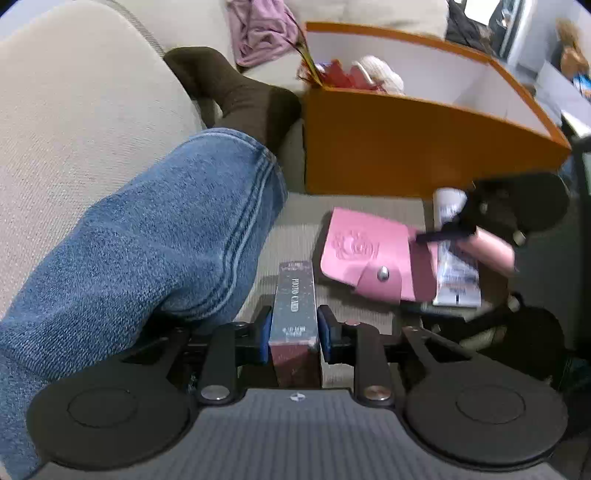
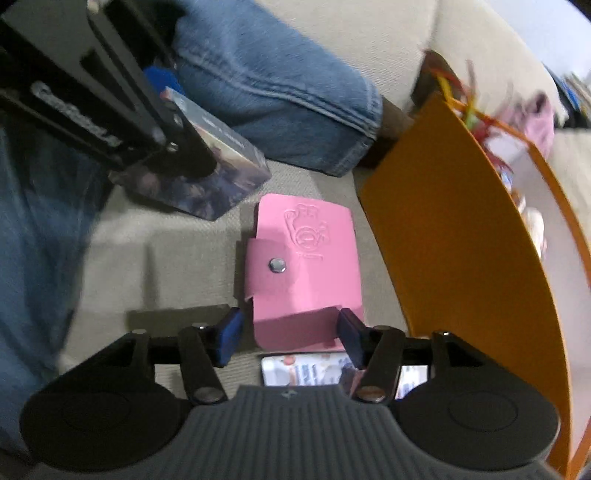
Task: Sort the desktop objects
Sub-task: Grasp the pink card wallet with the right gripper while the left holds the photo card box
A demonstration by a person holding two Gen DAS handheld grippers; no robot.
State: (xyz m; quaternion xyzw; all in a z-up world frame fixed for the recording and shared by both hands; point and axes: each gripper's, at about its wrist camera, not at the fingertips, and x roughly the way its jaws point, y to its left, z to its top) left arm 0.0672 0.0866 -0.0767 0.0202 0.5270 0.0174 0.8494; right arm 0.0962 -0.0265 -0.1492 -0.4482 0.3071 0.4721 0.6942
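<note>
My left gripper point(image 1: 294, 332) is shut on a dark photo card box point(image 1: 295, 299), held on edge over the beige cushion; it also shows in the right wrist view point(image 2: 207, 173). A pink snap-button card holder point(image 2: 303, 266) lies flat on the cushion, also in the left wrist view point(image 1: 365, 254). My right gripper point(image 2: 288, 332) is open, its blue pads either side of the holder's near end. A white printed packet point(image 2: 306, 371) lies under the right gripper. An orange storage box point(image 1: 406, 147) with white inside stands beyond.
A leg in blue jeans point(image 1: 147, 236) with a dark sock point(image 1: 236, 88) lies on the sofa to the left. The box holds red and white items point(image 1: 354, 75). A pink cloth point(image 1: 258, 29) lies behind. The orange box wall point(image 2: 461, 258) stands close on the right.
</note>
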